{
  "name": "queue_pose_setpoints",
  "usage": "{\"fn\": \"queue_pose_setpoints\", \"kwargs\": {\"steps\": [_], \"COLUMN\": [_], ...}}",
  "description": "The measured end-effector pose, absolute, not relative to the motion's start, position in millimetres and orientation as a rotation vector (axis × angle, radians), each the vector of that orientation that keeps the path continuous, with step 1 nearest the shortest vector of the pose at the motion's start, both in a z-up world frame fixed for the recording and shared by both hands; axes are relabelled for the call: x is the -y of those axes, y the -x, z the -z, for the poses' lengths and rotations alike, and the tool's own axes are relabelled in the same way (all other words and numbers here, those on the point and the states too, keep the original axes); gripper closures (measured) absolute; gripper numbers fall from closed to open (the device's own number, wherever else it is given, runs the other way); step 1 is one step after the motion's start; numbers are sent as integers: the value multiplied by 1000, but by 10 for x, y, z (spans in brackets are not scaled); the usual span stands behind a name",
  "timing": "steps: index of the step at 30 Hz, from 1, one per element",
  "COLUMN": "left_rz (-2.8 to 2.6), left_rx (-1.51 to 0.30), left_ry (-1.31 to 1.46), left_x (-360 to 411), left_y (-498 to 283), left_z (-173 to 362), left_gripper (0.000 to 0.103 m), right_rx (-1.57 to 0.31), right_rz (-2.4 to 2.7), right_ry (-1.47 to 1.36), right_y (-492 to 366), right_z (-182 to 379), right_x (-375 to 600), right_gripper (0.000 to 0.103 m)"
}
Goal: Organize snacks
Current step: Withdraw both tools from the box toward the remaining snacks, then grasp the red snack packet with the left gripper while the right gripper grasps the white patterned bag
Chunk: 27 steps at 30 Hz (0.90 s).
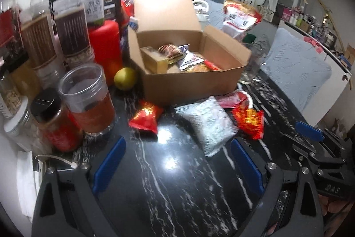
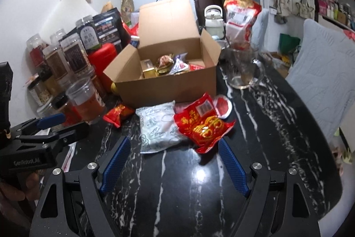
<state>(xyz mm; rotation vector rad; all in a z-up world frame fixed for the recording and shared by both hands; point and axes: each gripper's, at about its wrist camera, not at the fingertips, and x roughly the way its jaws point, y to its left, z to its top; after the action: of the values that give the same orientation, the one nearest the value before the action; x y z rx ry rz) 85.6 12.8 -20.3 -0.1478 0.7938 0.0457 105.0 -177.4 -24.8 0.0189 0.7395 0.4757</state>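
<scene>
An open cardboard box [image 1: 190, 81] [image 2: 168, 88] holds several snack packs. On the black marble table in front of it lie a small red packet [image 1: 145, 117] [image 2: 116, 114], a white pouch [image 1: 208, 123] [image 2: 158, 126], a large red packet [image 1: 249, 120] [image 2: 203, 126] and a red-and-white packet [image 2: 221, 106]. My left gripper [image 1: 177, 148] is open and empty, short of the white pouch. My right gripper [image 2: 174, 143] is open and empty, its tips just short of the white pouch and the large red packet.
Jars and bottles [image 1: 71, 37] crowd the left side, with a clear cup [image 1: 88, 99] and a yellow-green fruit [image 1: 125, 78]. A glass jug [image 2: 244, 68] holding a tall snack bag [image 2: 240, 17] stands right of the box. A chair with a blue cushion [image 2: 328, 72] is at the right.
</scene>
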Motion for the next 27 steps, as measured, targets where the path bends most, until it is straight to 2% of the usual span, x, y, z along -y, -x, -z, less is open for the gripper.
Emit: {"fn": "queue_pose_setpoints", "kwargs": {"steps": [21,27], "left_rz": [-108,-103], "left_rx": [-923,-933], "left_ry": [169,191], "left_x": [-540,-592], "left_y": [-1488,-1642], "left_z": [714,758], "left_gripper": [6,6], "right_rx": [-877,-905], "right_rz": [-596,-591], "right_ry": [126,163], "right_y": [-1839,-2032], "right_z": [932,1016], "right_x": [970,852], "right_gripper": [21,17]}}
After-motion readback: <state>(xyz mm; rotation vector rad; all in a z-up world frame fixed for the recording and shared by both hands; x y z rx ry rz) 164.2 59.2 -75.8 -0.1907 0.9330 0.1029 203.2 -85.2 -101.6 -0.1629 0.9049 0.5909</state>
